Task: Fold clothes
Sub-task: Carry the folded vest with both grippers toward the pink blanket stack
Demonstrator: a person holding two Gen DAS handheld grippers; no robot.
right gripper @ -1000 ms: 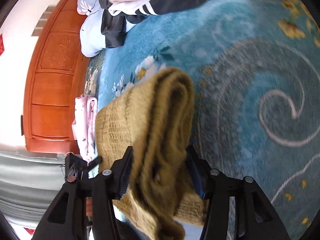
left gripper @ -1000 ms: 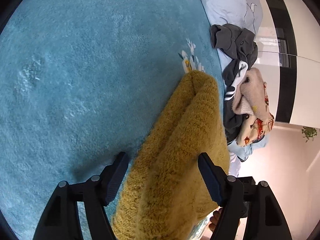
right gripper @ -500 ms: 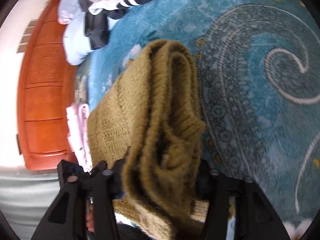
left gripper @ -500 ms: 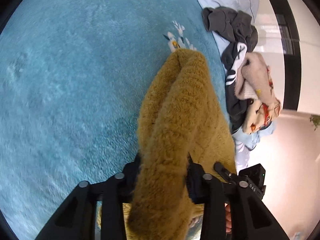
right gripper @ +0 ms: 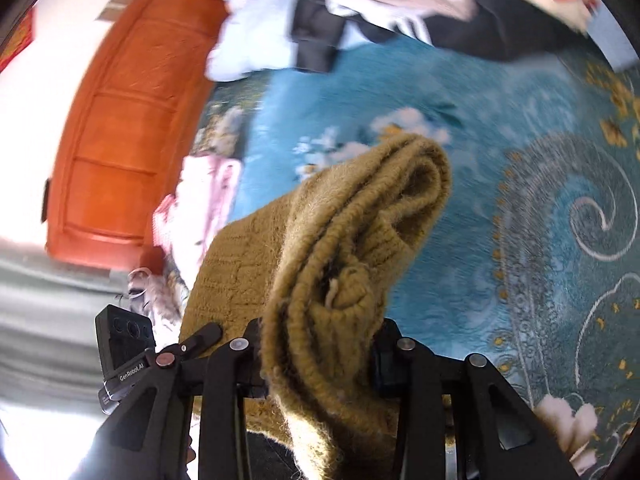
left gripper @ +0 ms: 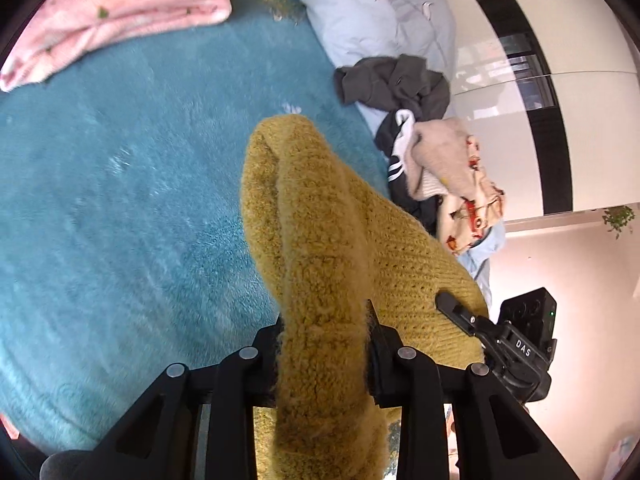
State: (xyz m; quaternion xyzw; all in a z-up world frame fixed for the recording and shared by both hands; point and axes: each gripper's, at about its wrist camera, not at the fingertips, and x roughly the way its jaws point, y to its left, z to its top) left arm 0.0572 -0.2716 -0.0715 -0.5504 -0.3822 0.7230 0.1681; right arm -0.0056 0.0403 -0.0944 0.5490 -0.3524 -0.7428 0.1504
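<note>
Now I hold the yellow sweater (left gripper: 320,248) with both tongs. My left tongs (left gripper: 324,344) squeeze a thick fuzzy fold of it, and their jaws have just been closing, with the sweater between them. My right tongs (right gripper: 320,356) pinch another bunched part of the sweater (right gripper: 344,248), and their jaws have just been closing on it too. Both pairs look narrow, with the wool packed tight between the black fingers.

From the left camera, the sweater sticks up and away from the tongs like a fat roll, and a flat knit part spreads to the right toward my other tongs (left gripper: 500,344). From the right camera, I see the folded edge in layers, and the left tongs (right gripper: 168,352) sit at the lower left, beside the flat knit part.

Under the sweater lies a blue rug (left gripper: 120,200) with swirls and flowers (right gripper: 560,220). A folded pink cloth (left gripper: 120,8) rests at the far edge of the rug. A pile of clothes (left gripper: 432,160) sits off to the right, with a grey top, a dark one with white stripes, and a cream one. A pale blue blanket (left gripper: 372,12) lies under that pile. An orange wooden board (right gripper: 120,120) stands past the rug. The right camera is a bit blurry.
</note>
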